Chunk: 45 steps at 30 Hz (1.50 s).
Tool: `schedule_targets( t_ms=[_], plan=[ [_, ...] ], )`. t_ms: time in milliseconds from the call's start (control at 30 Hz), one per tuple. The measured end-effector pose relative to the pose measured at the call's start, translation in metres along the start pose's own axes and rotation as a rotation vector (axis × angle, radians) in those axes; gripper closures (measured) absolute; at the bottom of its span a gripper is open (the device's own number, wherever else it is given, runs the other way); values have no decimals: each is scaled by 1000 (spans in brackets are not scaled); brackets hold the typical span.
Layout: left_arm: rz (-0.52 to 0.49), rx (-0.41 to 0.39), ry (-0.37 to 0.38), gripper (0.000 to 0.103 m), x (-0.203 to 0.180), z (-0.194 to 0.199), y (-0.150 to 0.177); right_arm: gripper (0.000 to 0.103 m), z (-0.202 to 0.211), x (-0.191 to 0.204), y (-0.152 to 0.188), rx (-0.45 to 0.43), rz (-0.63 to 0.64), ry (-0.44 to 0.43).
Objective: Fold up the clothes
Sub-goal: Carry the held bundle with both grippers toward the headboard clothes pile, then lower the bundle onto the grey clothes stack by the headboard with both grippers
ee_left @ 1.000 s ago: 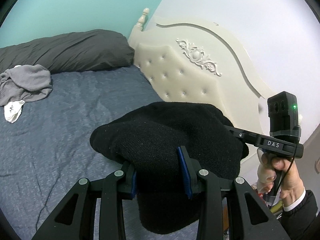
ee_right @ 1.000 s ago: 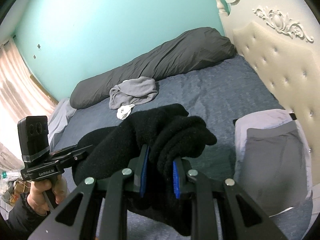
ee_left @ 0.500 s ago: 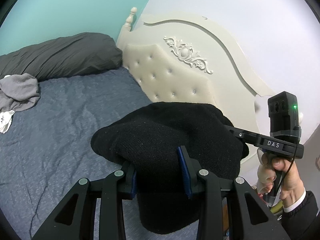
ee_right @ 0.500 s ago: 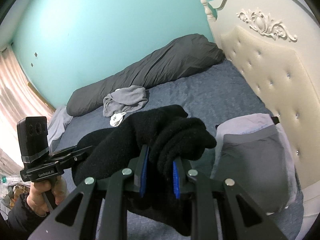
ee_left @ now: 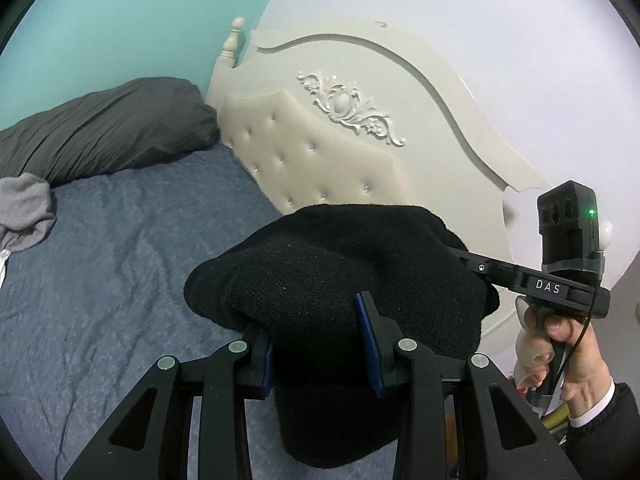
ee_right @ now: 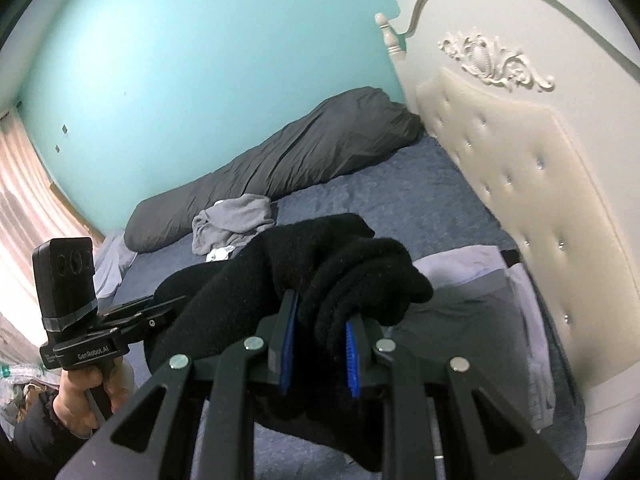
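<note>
A thick black knit garment [ee_left: 340, 280] hangs in the air above a bed, stretched between two handheld grippers. The left gripper [ee_left: 320, 352] clamps one bunched end between its blue pads; the right gripper [ee_right: 320, 344] pinches the other end, narrower and rolled. Below lies a wrinkled blue bedsheet [ee_left: 120, 260], mostly bare. A cream tufted headboard [ee_right: 520, 184] with carved scrollwork borders the bed on the right. A long dark grey pillow [ee_right: 280, 164] lines the far edge against a teal wall, with crumpled grey clothes [ee_right: 236, 224] beside it. A folded grey garment [ee_right: 480, 320] lies near the headboard.
</note>
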<state>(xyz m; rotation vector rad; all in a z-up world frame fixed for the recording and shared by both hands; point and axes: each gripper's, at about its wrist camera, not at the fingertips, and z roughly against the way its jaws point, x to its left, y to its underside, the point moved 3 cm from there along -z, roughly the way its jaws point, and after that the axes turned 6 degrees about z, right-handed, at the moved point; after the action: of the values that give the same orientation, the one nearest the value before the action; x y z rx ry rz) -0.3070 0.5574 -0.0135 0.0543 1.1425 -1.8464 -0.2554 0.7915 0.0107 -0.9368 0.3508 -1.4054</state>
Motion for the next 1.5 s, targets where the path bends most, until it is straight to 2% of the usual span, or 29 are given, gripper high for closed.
schedule_targets(
  t_ms=[567, 1100, 1500],
  plan=[
    [-27, 5, 21, 65, -34, -62, -18, 83, 11, -67, -12, -47, -31, 44],
    [-50, -22, 17, 65, -46, -107, -20, 83, 6, -110, -17, -96, -33, 74],
    [-70, -61, -8, 65, -49, -127, -21, 83, -3, -128, -20, -122, -34, 81]
  ],
)
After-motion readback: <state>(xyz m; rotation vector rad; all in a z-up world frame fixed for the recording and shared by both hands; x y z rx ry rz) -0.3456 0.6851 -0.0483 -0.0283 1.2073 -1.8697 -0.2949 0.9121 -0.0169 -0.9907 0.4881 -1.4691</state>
